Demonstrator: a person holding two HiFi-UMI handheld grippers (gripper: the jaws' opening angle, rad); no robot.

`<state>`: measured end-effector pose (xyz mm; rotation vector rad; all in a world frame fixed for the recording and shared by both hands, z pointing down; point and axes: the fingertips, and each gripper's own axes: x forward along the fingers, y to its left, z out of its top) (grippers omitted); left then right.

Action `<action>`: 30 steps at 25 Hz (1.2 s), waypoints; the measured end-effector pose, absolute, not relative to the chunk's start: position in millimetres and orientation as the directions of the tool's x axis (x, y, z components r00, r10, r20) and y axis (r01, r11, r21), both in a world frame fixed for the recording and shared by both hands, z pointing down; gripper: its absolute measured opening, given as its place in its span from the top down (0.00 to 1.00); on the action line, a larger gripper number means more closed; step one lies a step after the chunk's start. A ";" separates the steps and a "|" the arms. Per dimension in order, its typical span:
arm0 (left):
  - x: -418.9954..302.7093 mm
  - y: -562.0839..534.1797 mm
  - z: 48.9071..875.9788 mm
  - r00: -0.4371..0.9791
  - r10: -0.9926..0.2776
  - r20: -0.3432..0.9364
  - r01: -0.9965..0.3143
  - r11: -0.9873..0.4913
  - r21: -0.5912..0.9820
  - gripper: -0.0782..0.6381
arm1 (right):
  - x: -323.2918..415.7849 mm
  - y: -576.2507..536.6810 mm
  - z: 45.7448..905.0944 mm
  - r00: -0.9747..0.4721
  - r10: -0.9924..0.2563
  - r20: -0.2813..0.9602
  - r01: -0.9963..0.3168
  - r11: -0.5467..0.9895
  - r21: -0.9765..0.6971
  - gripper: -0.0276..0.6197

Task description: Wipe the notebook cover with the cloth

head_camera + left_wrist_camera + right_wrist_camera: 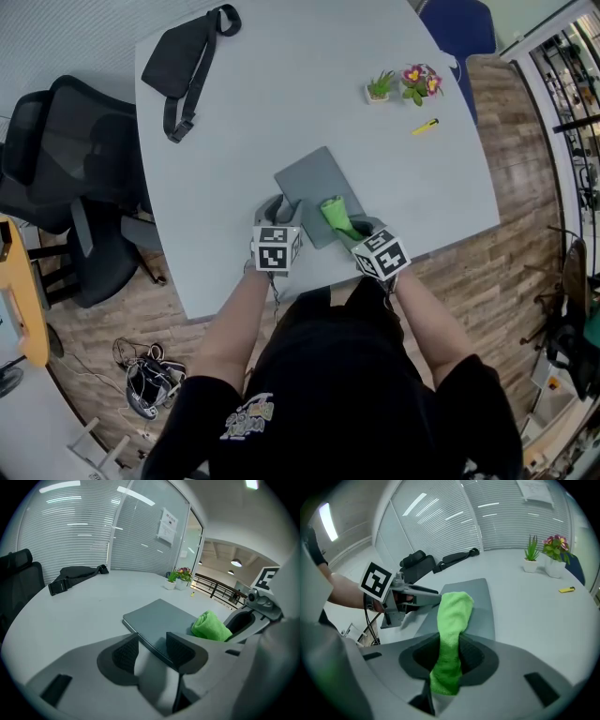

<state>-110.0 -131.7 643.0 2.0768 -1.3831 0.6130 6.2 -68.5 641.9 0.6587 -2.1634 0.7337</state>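
A grey notebook [314,183] lies flat near the front edge of the white table [281,103]. My right gripper [361,232] is shut on a green cloth [336,214], whose free end rests on the notebook's near right part. In the right gripper view the cloth [452,616] runs up from between the jaws of the right gripper [447,656] onto the notebook [483,606]. My left gripper [281,214] is at the notebook's near left edge. In its own view, the left gripper [152,644] stands open, with the notebook's edge [159,616] crossing just beyond the gap and the cloth [211,626] to the right.
A black bag [183,56] lies at the table's far left. Two small potted plants [380,86] [420,81] and a yellow item [425,127] sit at the far right. A black office chair [66,178] stands left of the table.
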 end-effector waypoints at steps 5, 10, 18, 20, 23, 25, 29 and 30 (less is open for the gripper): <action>-110.2 -131.7 643.5 0.363 -0.673 0.644 -0.930 -0.308 0.202 0.63 | 27.1 -78.3 641.3 -0.579 -0.245 0.778 -0.676 0.677 -0.290 0.79; -110.8 -131.5 644.5 0.365 -0.671 0.646 -0.929 -0.308 0.205 0.63 | 34.0 -81.5 641.3 -0.585 -0.251 0.771 -0.685 0.662 -0.304 0.79; -110.0 -131.7 643.5 0.363 -0.670 0.648 -0.930 -0.308 0.202 0.63 | 44.3 -85.3 639.8 -0.595 -0.247 0.765 -0.686 0.652 -0.322 0.79; -109.8 -132.0 643.4 0.361 -0.671 0.648 -0.930 -0.308 0.200 0.63 | 46.7 -86.4 639.6 -0.599 -0.247 0.762 -0.686 0.649 -0.329 0.79; -109.9 -131.7 643.3 0.360 -0.673 0.646 -0.931 -0.309 0.196 0.63 | 55.0 -89.1 640.3 -0.589 -0.257 0.766 -0.699 0.637 -0.324 0.79; -110.4 -131.5 643.8 0.360 -0.674 0.645 -0.930 -0.309 0.197 0.63 | 66.3 -93.6 641.4 -0.572 -0.273 0.774 -0.720 0.620 -0.313 0.79; -111.4 -130.8 643.5 0.366 -0.673 0.643 -0.928 -0.313 0.202 0.63 | 89.2 -106.4 632.5 -0.557 -0.320 0.767 -0.744 0.602 -0.289 0.79; -111.3 -129.7 643.4 0.367 -0.673 0.643 -0.928 -0.314 0.201 0.63 | 92.7 -109.5 627.3 -0.565 -0.333 0.755 -0.747 0.595 -0.296 0.79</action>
